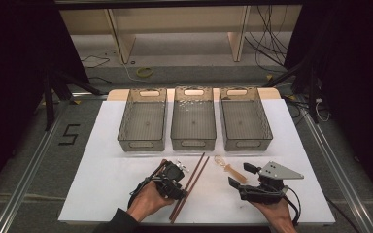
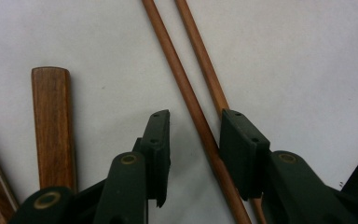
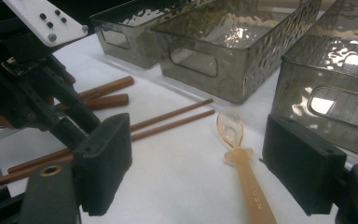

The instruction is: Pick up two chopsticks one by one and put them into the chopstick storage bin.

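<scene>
Left gripper (image 1: 183,171): jaws wide, straddling one of the two long reddish-brown wooden chopsticks (image 2: 186,93), at 6 o'clock of the middle box, not clamped
Right gripper (image 1: 240,175): jaws wide, holding nothing
Translucent amber plastic spoon (image 3: 242,158): on the white table sheet (image 1: 107,145), at the right gripper's 12 o'clock
Three smoky clear plastic boxes (image 1: 193,121): row at 12 o'clock
Flat brown wooden handle (image 2: 51,126): left gripper view, 9 o'clock

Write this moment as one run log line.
left gripper: open, astride one of two thin brown wooden chopsticks | right gripper: open, above translucent orange plastic spoon | three grey bins: empty
</scene>
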{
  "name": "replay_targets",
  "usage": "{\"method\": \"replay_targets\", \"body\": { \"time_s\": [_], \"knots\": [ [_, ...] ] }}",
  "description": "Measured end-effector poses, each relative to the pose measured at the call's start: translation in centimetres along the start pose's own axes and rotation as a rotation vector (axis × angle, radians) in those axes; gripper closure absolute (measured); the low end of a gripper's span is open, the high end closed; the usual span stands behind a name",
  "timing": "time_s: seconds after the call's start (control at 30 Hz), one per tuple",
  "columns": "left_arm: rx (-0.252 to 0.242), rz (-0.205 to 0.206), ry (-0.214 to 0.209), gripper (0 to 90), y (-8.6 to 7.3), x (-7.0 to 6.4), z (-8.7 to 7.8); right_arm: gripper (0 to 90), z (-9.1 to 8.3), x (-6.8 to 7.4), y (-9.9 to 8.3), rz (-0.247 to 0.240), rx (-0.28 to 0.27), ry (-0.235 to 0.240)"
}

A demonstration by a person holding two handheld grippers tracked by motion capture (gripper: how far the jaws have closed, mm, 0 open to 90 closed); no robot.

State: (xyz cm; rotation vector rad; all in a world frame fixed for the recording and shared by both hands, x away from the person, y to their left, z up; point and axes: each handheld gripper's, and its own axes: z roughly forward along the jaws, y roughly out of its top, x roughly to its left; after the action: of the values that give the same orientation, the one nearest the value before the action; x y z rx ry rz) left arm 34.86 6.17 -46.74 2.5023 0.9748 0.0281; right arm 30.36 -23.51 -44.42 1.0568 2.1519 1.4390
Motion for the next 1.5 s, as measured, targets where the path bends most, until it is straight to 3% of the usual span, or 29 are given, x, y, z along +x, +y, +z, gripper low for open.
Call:
{"method": "replay_targets", "body": {
  "time_s": [0.73, 1.2, 1.5],
  "knots": [
    [0.023, 0.033, 0.053, 82.5, -0.2, 0.6, -0.2, 25.4, 0.0, 0.0, 0.0, -0.005, 0.002, 0.0],
    [0.011, 0.028, 0.041, 83.5, -0.4, 0.8, -0.2, 25.5, 0.0, 0.0, 0.0, -0.005, 0.003, 0.005],
    [0.011, 0.045, 0.063, 83.6, -0.5, 1.3, -0.6, 25.6, 0.0, 0.0, 0.0, -0.005, 0.002, 0.009]
  ]
}}
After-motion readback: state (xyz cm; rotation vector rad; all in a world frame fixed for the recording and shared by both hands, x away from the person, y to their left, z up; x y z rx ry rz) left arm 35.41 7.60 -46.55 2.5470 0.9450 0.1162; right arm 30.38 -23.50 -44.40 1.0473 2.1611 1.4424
